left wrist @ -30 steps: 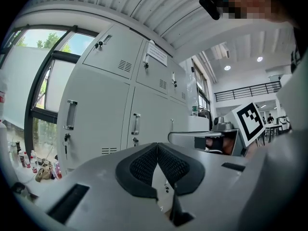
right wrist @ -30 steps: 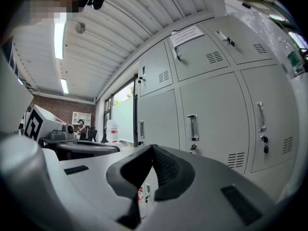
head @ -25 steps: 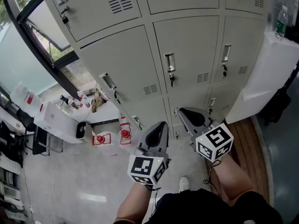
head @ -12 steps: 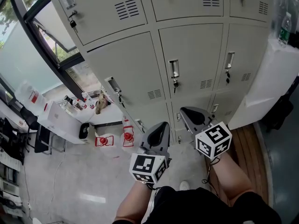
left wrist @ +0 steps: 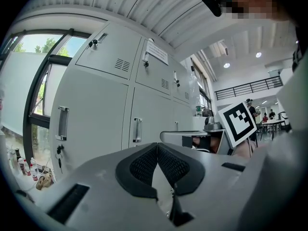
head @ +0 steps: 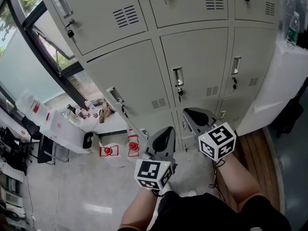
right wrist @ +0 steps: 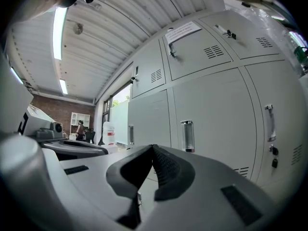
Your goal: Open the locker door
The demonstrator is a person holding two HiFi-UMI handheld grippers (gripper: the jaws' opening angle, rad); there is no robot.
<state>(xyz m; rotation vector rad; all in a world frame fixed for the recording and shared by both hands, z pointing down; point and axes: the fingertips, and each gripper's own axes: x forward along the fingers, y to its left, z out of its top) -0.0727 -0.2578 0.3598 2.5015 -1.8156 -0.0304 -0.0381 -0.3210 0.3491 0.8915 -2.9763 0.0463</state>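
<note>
The lockers (head: 192, 66) ahead of the tools are pale grey with silver handles (head: 177, 76). The left tool (head: 166, 131) and right tool (head: 191, 114) are grey with black ribbed pads (left wrist: 144, 165). Their cubes (head: 153, 173) are white with black square markers.

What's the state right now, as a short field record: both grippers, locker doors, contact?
left gripper: shut, nothing between the jaws
right gripper: shut, nothing between the jaws
locker doors: all those in view closed
handle: on the middle door, key hanging just below it
contact: neither gripper touches the lockers
task: door not yet opened
</note>
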